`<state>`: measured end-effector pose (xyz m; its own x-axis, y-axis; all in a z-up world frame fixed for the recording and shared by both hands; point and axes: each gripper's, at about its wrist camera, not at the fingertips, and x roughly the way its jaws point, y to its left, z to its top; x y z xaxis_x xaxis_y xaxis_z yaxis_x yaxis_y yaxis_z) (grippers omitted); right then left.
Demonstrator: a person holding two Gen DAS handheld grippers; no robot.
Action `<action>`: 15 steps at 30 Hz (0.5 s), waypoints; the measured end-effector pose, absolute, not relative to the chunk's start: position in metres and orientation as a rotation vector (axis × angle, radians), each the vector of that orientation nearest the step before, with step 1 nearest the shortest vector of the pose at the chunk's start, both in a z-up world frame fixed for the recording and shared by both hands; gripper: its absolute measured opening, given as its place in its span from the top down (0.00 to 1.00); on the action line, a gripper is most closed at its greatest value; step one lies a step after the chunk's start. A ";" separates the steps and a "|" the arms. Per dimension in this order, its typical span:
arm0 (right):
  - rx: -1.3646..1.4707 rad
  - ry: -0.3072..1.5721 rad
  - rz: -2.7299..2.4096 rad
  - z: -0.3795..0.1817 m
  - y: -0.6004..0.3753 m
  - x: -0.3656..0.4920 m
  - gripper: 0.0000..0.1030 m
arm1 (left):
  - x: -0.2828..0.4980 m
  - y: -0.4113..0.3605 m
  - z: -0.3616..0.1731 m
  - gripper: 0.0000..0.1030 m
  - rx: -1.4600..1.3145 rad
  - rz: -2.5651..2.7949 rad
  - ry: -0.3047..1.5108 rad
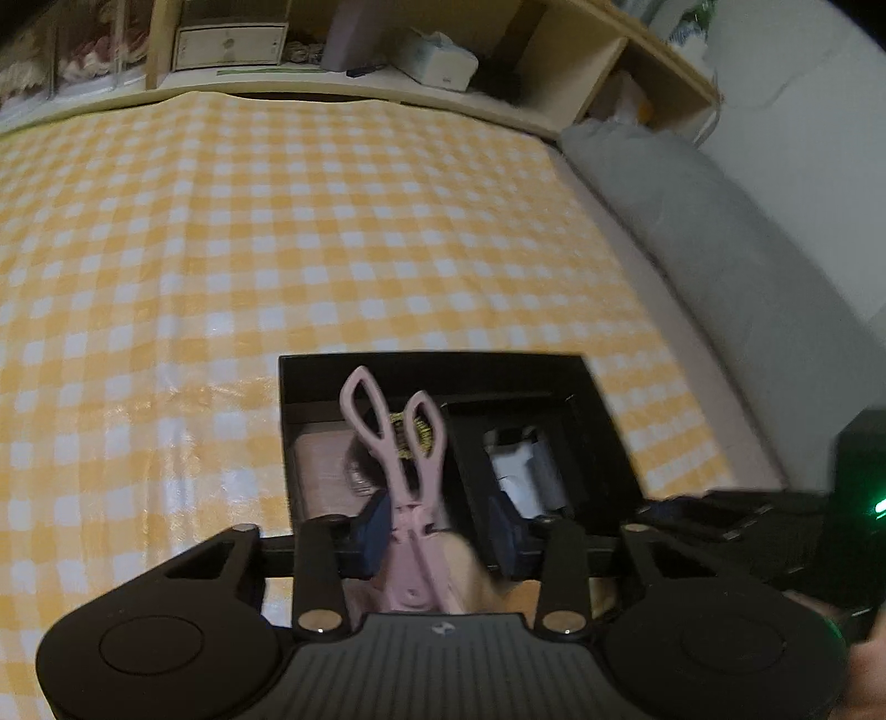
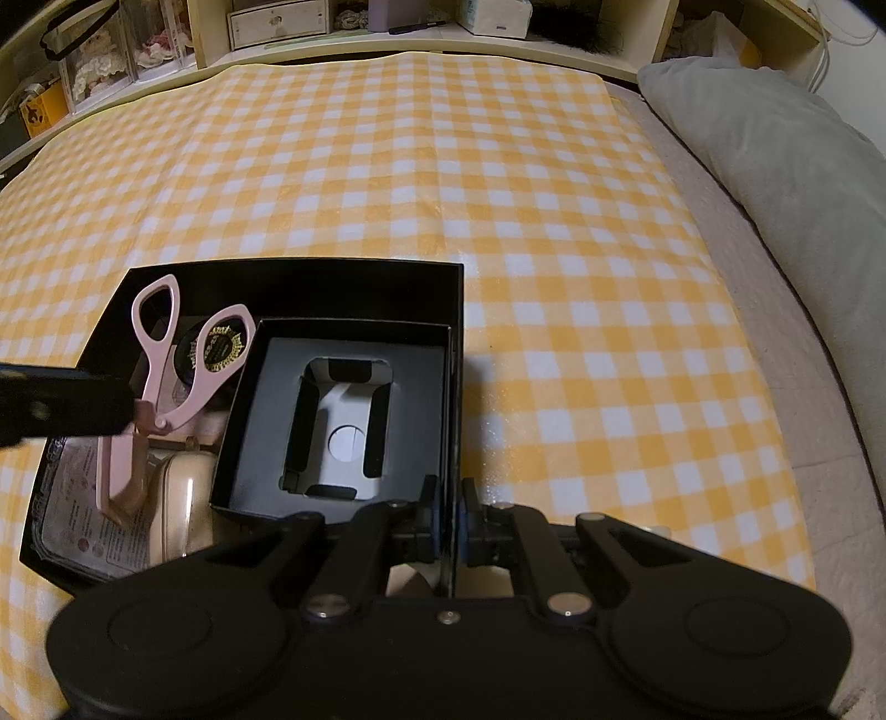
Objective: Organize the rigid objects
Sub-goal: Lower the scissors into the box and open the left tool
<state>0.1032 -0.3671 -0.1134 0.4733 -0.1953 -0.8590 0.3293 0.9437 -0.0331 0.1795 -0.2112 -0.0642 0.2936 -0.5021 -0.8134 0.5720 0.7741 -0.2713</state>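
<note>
Pink scissors (image 1: 410, 512) (image 2: 150, 382) stand tilted in the left part of an open black box (image 1: 432, 360) (image 2: 459, 310), handles up and blade tips down on the contents. My left gripper (image 1: 446, 531) straddles them at the pivot. The scissors lie against the left pad, with a visible gap to the right pad. In the right wrist view, one dark finger (image 2: 66, 410) of it reaches in from the left. My right gripper (image 2: 451, 526) is shut on the box's thin right wall near the front corner. A smaller black box with a grey insert (image 2: 343, 421) fills the right part.
Under the scissors lie a round black jar with a gold label (image 2: 221, 354), a cream case (image 2: 183, 515) and a printed packet (image 2: 83, 498). The box sits on a yellow checked cloth (image 2: 443, 166). A grey pillow (image 2: 775, 183) lies at right, and shelves (image 2: 387, 39) run behind.
</note>
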 end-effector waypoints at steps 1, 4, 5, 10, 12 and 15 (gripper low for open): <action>0.144 1.029 -0.322 -0.114 -0.367 0.103 0.93 | 0.179 -0.211 -0.067 0.72 0.104 -0.699 1.045; 0.144 1.029 -0.320 -0.114 -0.367 0.103 0.93 | 0.184 -0.204 -0.068 0.71 0.114 -0.672 1.018; 0.141 1.030 -0.323 -0.113 -0.366 0.103 0.93 | 0.186 -0.202 -0.066 0.72 0.116 -0.652 1.010; 0.139 1.029 -0.323 -0.114 -0.368 0.103 0.93 | 0.192 -0.193 -0.063 0.84 0.152 -0.604 0.986; 0.140 1.029 -0.323 -0.114 -0.368 0.103 0.93 | 0.192 -0.193 -0.062 0.84 0.146 -0.604 0.997; 0.139 1.030 -0.323 -0.114 -0.367 0.103 0.93 | 0.189 -0.193 -0.057 0.84 0.131 -0.627 1.004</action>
